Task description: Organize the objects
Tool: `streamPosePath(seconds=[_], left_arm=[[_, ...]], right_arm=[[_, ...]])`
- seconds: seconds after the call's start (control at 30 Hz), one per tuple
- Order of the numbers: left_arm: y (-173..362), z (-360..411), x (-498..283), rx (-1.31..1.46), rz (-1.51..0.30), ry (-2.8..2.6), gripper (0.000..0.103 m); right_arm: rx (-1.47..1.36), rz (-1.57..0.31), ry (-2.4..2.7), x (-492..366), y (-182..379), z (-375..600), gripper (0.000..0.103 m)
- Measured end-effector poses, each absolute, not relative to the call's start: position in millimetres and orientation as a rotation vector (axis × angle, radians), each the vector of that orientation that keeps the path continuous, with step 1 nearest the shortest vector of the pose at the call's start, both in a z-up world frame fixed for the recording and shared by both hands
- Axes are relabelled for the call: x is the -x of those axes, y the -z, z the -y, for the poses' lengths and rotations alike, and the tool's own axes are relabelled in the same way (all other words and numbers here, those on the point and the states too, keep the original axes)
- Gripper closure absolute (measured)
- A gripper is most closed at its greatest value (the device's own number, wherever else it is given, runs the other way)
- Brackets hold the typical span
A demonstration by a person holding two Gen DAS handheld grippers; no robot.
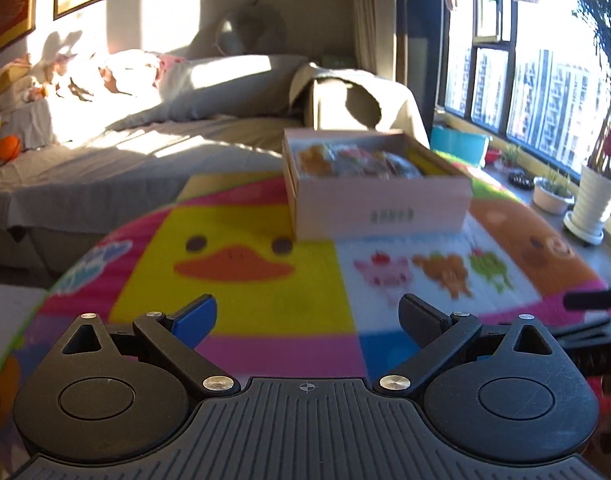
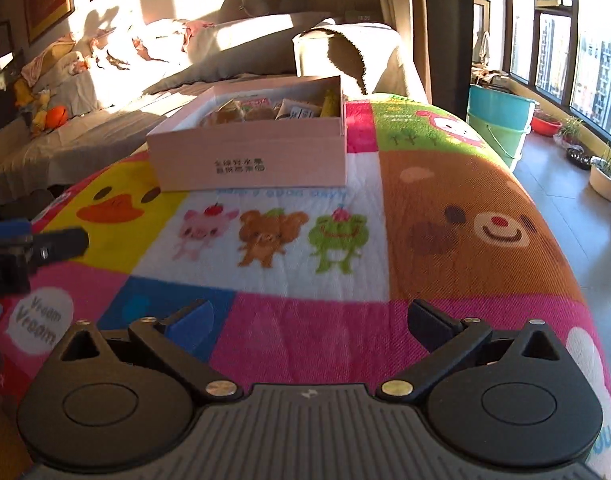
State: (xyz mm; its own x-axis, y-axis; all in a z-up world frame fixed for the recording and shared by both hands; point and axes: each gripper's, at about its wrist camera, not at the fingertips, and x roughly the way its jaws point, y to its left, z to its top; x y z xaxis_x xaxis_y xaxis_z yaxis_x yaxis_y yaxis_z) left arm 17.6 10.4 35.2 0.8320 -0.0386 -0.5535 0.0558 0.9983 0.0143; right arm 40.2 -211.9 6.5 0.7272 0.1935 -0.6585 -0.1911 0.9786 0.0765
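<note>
A pink cardboard box stands open on the far part of a table covered with a bright cartoon-animal cloth. Several wrapped snack packets lie inside it. My left gripper hangs open over the yellow duck patch, well short of the box, with nothing between its fingers. My right gripper is open too, over the pink patch nearer the table's front, and holds nothing. The left gripper's fingertips show at the left edge of the right wrist view.
Behind the table runs a grey covered sofa with cushions and plush toys. A teal and green bucket stands on the floor at the right, beside potted plants along the window.
</note>
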Motion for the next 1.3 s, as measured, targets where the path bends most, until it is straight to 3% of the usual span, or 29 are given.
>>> streamPosePath(seconds=[0.2,1.3], left_arm=[[2.9,1.1,-0.3,-0.013,-0.645,-0.005,0.002],[4.2,4.0,-7.2,-0.003,-0.654,-0.034,0.001]], right_arm=[[0.046,-0.711,-0.16,-25.4,2.3,204.3,0.0],[0.015,-0.654,-0.071,-16.2,10.5,200.6,0.0]])
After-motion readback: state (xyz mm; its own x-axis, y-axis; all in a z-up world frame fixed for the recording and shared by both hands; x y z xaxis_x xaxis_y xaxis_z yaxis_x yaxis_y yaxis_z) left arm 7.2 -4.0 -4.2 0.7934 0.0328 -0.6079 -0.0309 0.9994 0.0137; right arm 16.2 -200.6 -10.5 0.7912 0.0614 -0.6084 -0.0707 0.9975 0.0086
